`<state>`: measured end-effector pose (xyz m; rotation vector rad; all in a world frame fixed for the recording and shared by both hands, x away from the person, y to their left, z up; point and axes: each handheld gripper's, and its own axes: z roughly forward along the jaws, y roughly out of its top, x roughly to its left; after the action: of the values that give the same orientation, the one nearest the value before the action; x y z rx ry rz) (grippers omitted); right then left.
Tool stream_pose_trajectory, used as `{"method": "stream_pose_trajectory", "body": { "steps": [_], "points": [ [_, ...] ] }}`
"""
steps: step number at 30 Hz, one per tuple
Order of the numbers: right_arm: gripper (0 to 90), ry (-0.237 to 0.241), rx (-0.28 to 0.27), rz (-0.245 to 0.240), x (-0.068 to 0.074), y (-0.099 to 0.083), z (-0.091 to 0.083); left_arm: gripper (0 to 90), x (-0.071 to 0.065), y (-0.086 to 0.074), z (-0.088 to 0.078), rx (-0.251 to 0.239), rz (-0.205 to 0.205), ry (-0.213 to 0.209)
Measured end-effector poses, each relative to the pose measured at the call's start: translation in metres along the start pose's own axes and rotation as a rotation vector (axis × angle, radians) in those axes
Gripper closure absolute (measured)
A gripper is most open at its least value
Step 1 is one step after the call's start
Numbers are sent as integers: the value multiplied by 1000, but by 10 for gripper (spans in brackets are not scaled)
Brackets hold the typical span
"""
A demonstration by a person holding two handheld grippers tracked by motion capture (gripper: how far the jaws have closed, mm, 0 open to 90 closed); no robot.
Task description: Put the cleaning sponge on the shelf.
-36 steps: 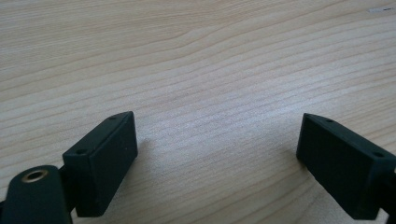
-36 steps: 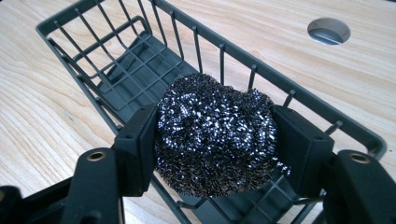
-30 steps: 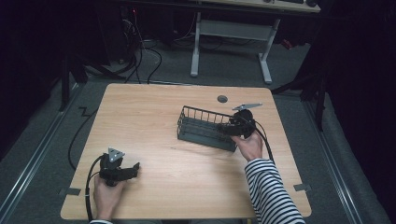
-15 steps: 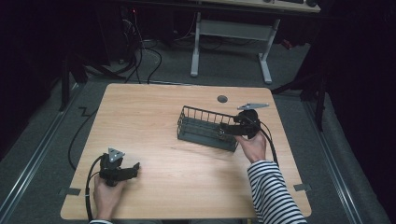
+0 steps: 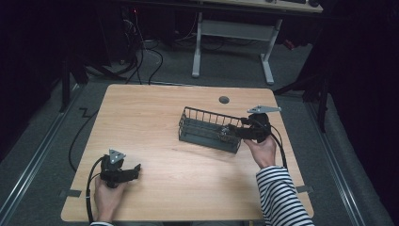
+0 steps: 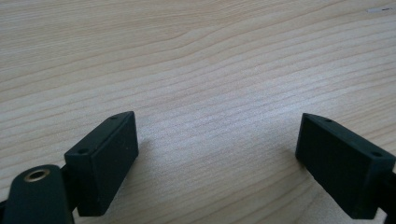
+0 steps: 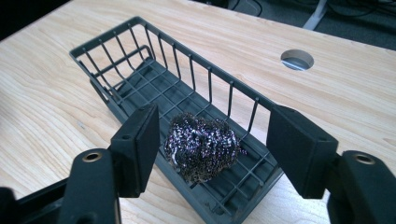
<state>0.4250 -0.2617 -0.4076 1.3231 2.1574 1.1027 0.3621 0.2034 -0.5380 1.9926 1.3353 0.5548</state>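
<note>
Right tongs (image 7: pixel 212 154) sit at the near end of a dark wire basket (image 7: pixel 140 56), with the person's right hand (image 5: pixel 261 149) gripping the body of the tool from below. In the right gripper view a ball of steel wool (image 7: pixel 201 145), dark and glinting, lies on the basket floor at that near end. It sits between the two black pads. The jaws have just been closing, but a gap shows on each side of the wool, wider on the right; the pads (image 7: pixel 142 140) are not pressing on it. So: right tongs apart, nothing clamped.

From the high view the basket (image 5: pixel 197 133) stands on the right half of the wooden desk (image 5: pixel 141 117), long side slightly angled, the right tongs (image 5: pixel 232 133) reaching over its right end. The wool (image 5: pixel 225 134) is a small grey lump just inside that end. A round cable hole (image 5: pixel 224 100) sits in the desk surface beyond the basket, well apart from it.

Left tongs (image 5: pixel 133 169) are near the front left corner of the desk, held in the left hand (image 5: pixel 107 195), cable looping off behind. In the left gripper view the jaws stand wide apart over bare wood grain (image 6: pixel 210 70), with nothing between them.

A striped sleeve (image 5: pixel 282 197) covers the right forearm.
</note>
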Motion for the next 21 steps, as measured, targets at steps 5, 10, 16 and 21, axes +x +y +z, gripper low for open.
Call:
{"method": "stream_pose_trajectory", "body": {
  "steps": [5,10,16,21],
  "points": [
    [357,-3,-8,7,-4,-10,-11,136,0,0,0,0,0,0],
    [357,-6,-29,1,-4,-11,-22,136,0,0,0,0,0,0],
    [363,-9,-49,24,-7,-23,-35,136,0,0,0,0,0,0],
    [364,-13,-70,39,-10,-36,-47,136,0,0,0,0,1,0]
  ]
}}
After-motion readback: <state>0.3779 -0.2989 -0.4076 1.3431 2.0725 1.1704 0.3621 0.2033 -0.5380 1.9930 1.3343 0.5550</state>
